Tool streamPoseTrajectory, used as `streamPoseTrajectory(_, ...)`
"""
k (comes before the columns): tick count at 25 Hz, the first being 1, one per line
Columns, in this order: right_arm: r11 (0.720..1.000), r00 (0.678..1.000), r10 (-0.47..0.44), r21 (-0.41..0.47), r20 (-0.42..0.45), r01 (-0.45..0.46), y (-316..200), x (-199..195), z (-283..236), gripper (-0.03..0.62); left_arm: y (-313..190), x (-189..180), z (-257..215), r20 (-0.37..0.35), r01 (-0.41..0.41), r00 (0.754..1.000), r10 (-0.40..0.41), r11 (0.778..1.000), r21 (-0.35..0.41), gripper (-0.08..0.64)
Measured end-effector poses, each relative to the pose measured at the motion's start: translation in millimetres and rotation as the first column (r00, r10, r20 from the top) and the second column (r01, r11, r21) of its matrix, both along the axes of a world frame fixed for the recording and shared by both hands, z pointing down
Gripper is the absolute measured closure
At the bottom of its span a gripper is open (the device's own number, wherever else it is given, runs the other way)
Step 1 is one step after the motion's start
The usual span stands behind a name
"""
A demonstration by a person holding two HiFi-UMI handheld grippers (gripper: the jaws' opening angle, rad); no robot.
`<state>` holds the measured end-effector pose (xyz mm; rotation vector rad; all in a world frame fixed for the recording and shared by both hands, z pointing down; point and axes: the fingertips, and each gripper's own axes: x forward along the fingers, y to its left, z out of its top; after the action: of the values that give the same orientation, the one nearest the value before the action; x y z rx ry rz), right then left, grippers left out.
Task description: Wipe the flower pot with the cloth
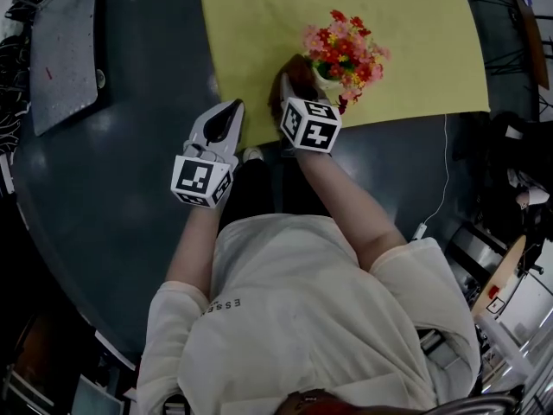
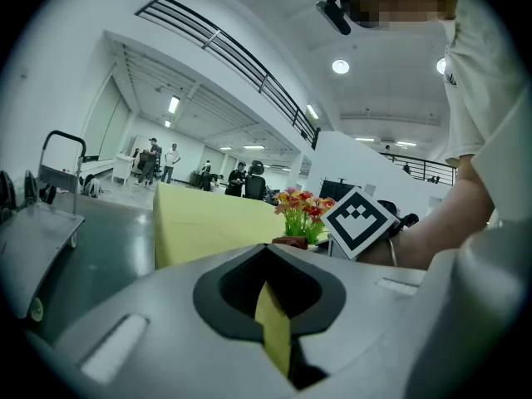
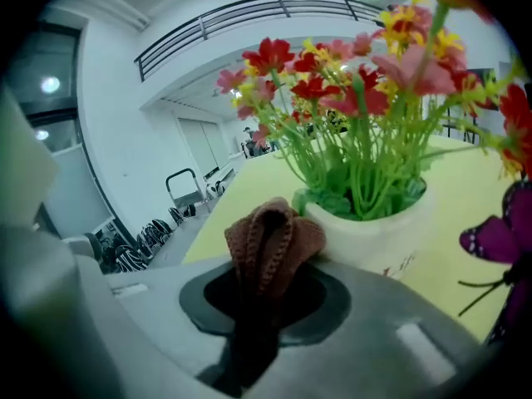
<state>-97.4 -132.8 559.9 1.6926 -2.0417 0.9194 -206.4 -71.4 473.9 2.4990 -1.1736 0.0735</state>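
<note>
Pot (image 1: 327,85) (image 3: 378,231): white, round, filled with red, pink and yellow artificial flowers; stands upright on the mat, near its front edge and left of that edge's middle.
Cloth (image 1: 292,74) (image 3: 270,235): brown knitted rag, bunched into a loop that pokes out past the jaw tips; sits just beside the pot's wall, contact not certain.
Right gripper (image 1: 294,89) (image 3: 259,298): fingers clamped on the brown cloth; tilts down at the pot's side, so the soft loop leads and not the hard tips.
Left gripper (image 1: 226,115) (image 2: 274,322): fingers together, pinching the mat's left edge near its front-left corner; probably anchors the sheet so rubbing drags neither it nor the pot.
Mat (image 1: 259,24) (image 2: 208,223): pale yellow rectangular sheet, lies flat on the table's far part.
Table (image 1: 130,188): dark grey, with a rounded edge.
Stage: wiping looks about to start or barely begun.
Risk: top-heavy pot could slide or tip under a sideways push.
</note>
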Motion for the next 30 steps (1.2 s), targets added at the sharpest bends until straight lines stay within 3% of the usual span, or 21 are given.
streamPoseTrajectory(5,1.000,0.999,-0.005,-0.013,0.034,0.005,12.6,9.3,-0.4,0.534,-1.2,3.8,5.8,0.001,0.005,1.000,-0.005,1.000,-0.004,0.545)
streamPoseTrajectory(9,0.999,0.992,0.028,-0.047,0.119,-0.022,33.6,17.3,2.2,0.534,5.6,5.3,15.9,0.000,0.009,1.000,-0.009,0.999,-0.039,0.545)
streamPoseTrajectory(14,0.999,0.992,-0.003,-0.044,0.128,0.008,50.3,30.3,2.9,0.534,4.5,9.4,15.3,0.002,0.020,1.000,-0.020,0.999,-0.039,0.545)
streamPoseTrajectory(19,0.998,0.996,-0.033,-0.054,0.087,0.038,74.8,55.9,1.9,0.534,4.4,23.0,6.5,0.007,0.004,1.000,-0.003,1.000,-0.009,0.545)
streamPoseTrajectory(24,0.995,0.996,-0.083,-0.051,-0.017,0.082,91.2,104.1,2.9,0.534,-1.5,53.0,12.5,0.006,-0.055,0.998,0.055,0.998,-0.022,0.545)
streamPoseTrajectory(25,0.994,0.995,-0.094,-0.053,-0.040,0.092,93.5,115.4,2.8,0.534,-2.9,62.2,14.9,0.002,-0.076,0.997,0.076,0.997,-0.031,0.536)
streamPoseTrajectory(27,0.993,0.992,-0.106,-0.062,-0.073,0.101,96.1,139.3,2.6,0.534,-7.5,81.0,20.2,-0.001,-0.117,0.993,0.117,0.992,-0.046,0.390)
streamPoseTrajectory(30,0.992,0.991,-0.089,-0.093,-0.096,0.080,95.5,177.2,4.0,0.534,-18.3,107.8,26.0,0.026,-0.175,0.984,0.176,0.984,-0.034,0.290)
